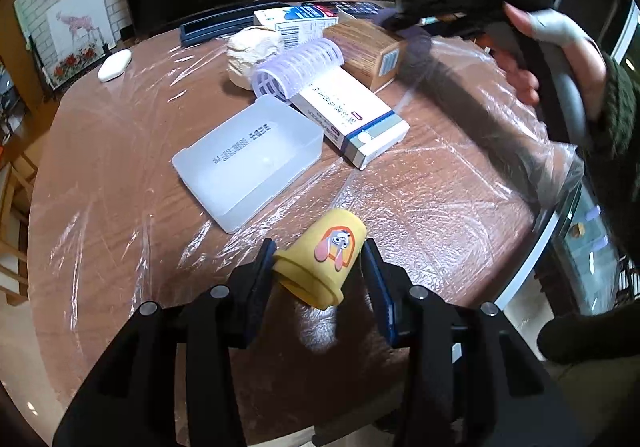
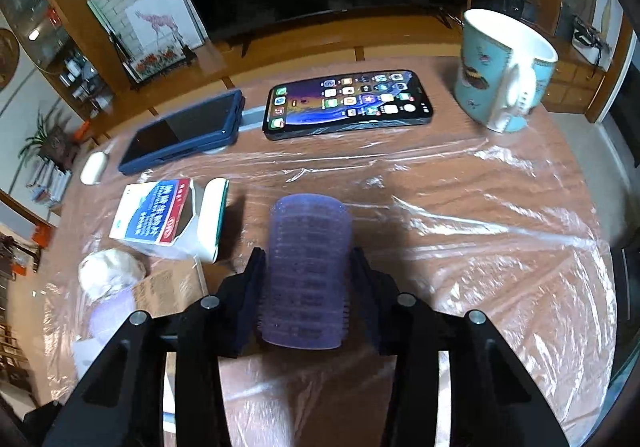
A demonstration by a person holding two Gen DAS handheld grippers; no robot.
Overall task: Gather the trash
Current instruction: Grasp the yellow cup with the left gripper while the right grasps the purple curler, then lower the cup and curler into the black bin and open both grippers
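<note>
In the left wrist view my left gripper [image 1: 319, 247] is shut on a small yellow cup [image 1: 324, 259] with a cartoon sticker. The cup lies tilted between the pads, just above the film-covered wooden table [image 1: 112, 175]. In the right wrist view my right gripper [image 2: 308, 255] is shut on a purple hair roller [image 2: 308, 271], held lengthwise between the fingers over the table [image 2: 480, 247]. A hand [image 1: 560, 47] holds that right gripper, blurred, at the upper right of the left wrist view. A crumpled paper ball [image 1: 252, 51] and a second lilac roller [image 1: 296, 67] lie further back.
An empty clear plastic tray [image 1: 248, 159], a white medicine box [image 1: 352, 119] and a brown carton [image 1: 368, 51] lie mid-table. A lit phone [image 2: 348, 103], a blue-cased device [image 2: 184, 131], a turquoise mug [image 2: 504, 71] and an open blue-and-white box [image 2: 168, 219] stand at the far side.
</note>
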